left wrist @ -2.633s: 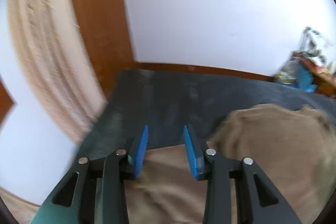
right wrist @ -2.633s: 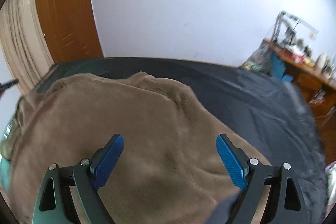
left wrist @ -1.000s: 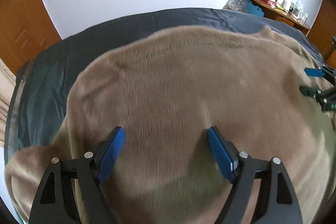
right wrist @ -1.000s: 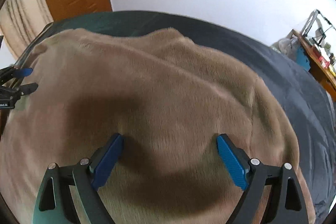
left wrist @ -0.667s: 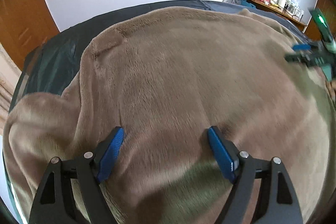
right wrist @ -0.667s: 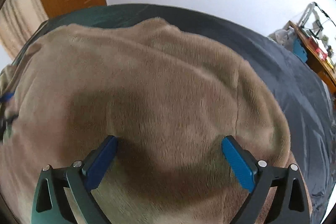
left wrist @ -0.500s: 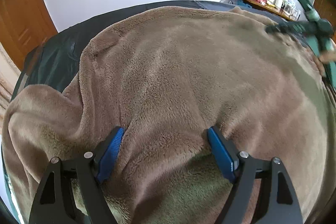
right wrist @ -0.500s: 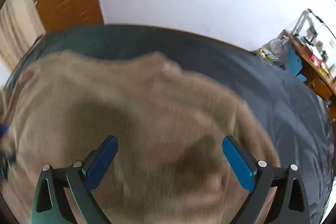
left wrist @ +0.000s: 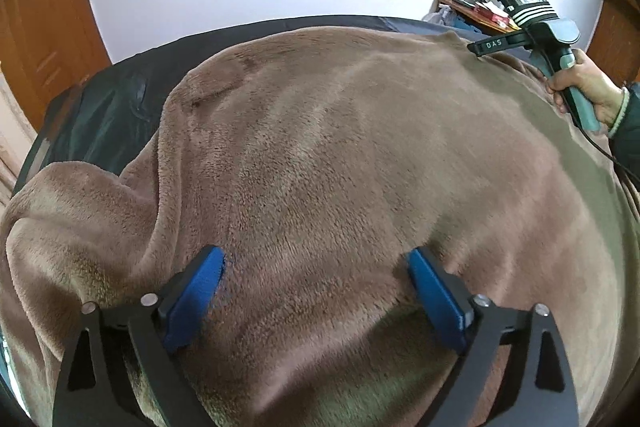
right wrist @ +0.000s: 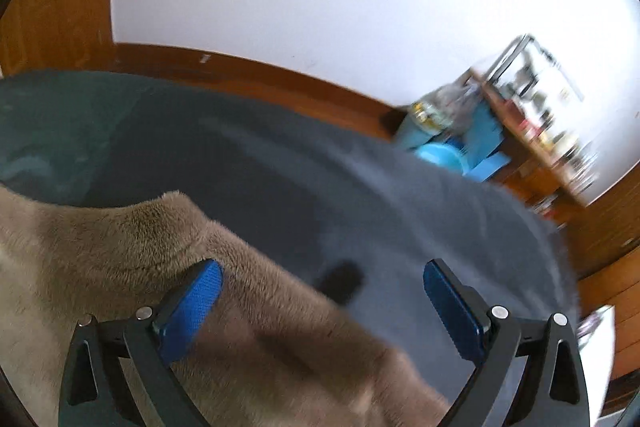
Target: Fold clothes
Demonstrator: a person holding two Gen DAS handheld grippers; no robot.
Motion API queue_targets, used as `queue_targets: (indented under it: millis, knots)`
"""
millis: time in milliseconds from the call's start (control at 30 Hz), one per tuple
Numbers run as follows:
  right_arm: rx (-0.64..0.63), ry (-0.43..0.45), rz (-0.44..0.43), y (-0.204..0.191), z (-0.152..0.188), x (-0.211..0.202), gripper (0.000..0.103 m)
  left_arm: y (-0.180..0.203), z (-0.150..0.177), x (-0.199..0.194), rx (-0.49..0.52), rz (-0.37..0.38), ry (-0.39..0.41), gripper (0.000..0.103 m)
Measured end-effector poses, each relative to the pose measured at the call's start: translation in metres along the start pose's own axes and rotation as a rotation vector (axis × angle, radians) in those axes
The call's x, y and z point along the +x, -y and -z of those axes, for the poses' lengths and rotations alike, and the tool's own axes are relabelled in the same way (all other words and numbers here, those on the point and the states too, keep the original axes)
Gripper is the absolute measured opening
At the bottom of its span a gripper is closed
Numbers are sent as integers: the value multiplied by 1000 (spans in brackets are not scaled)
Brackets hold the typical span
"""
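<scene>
A big brown fleece garment lies spread over a bed with a dark sheet. My left gripper points down at the fleece's near part. Its jaws are opening, and the blue fingertips rest against the pile without pinching any of it. At the far right a person's hand holds the other gripper's handle above the fleece's edge. In the right wrist view, my right gripper stands open over the fleece's right edge. Its left pad is above fleece and its right pad above the dark sheet.
A wooden door stands at the left and a white wall runs behind the bed. A cluttered wooden desk with blue containers beside it is past the bed's far right corner. Wooden floor shows at the right.
My left jaws have spread wider over the fleece. The right gripper has swung right, from the middle of the fleece to its edge, so dark sheet now fills its view.
</scene>
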State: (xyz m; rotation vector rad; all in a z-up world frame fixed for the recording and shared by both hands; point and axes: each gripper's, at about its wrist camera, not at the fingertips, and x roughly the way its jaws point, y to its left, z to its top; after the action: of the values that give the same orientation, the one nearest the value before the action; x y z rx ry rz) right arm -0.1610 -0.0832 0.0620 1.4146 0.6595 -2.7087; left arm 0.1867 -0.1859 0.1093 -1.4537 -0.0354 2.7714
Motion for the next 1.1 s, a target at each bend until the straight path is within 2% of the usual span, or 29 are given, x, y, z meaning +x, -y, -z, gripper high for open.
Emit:
queue_targets:
  millis: [133, 200, 300, 467, 533, 600, 767, 833, 933, 1100]
  knots:
    - [-24, -10, 52, -10, -14, 5, 101, -3, 0, -3, 6, -1, -5, 98]
    - [-22, -27, 59, -2, -28, 23, 101, 0, 6, -7, 35, 25, -2, 98]
    - [-31, 11, 36, -11, -27, 0, 101, 4, 17, -15, 48, 72, -2, 99]
    - [-70, 109, -218, -58, -38, -54, 101, 5, 26, -25, 67, 88, -1, 99]
    - [-143, 133, -277, -90, -41, -66, 101, 2, 27, -26, 55, 96, 2, 99]
    - [-210, 146, -291, -118, -44, -65, 101, -4, 26, -24, 26, 114, 2, 99]
    - [-282, 113, -218, -179, -40, -48, 101, -26, 34, -36, -38, 174, 19, 99]
    - [-264, 146, -177, -183, -45, -39, 101, -29, 35, -37, -41, 179, 23, 99]
    - [-185, 130, -192, -176, -57, -30, 101, -36, 37, -42, -63, 195, 30, 99]
    - [-202, 130, -185, -169, -46, -43, 101, -66, 37, -60, -173, 225, 79, 99]
